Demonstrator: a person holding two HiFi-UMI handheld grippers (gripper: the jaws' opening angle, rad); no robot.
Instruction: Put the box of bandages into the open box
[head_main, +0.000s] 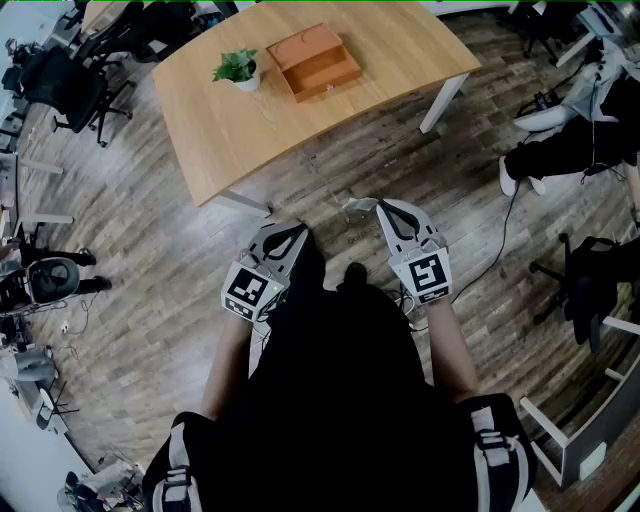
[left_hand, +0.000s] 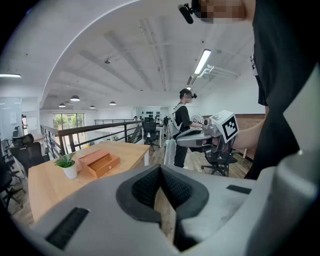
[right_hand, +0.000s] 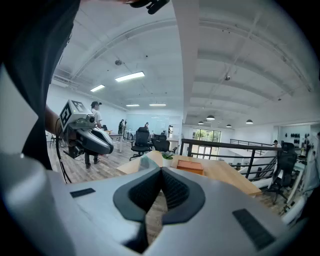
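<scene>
While I stand back from the desk (head_main: 300, 110), both tongs hang close to my body over the wooden floor (head_main: 150, 290). My left tongs (head_main: 292, 235) are pinched narrow: in their own view the dark pads (left_hand: 150, 187) meet at the tips with nothing between them. My right tongs (head_main: 380, 206) are also drawn narrow, and a pale, flat pack shows right at their tips; I take it for the bandages (head_main: 357, 206). From the right gripper view the pack (right_hand: 143, 162) peeks just past the left pad, and from the left gripper view it hangs under the right tongs' nose (left_hand: 170, 152). I cannot read any print on it.

Ahead, well apart from both tongs, the open box (head_main: 315, 62) sits on the far part of the desk, its lid laid back. A small potted plant (head_main: 238, 70) stands just beside it, on its left. Office chairs (head_main: 70, 85) stand off to the left of the desk.
</scene>
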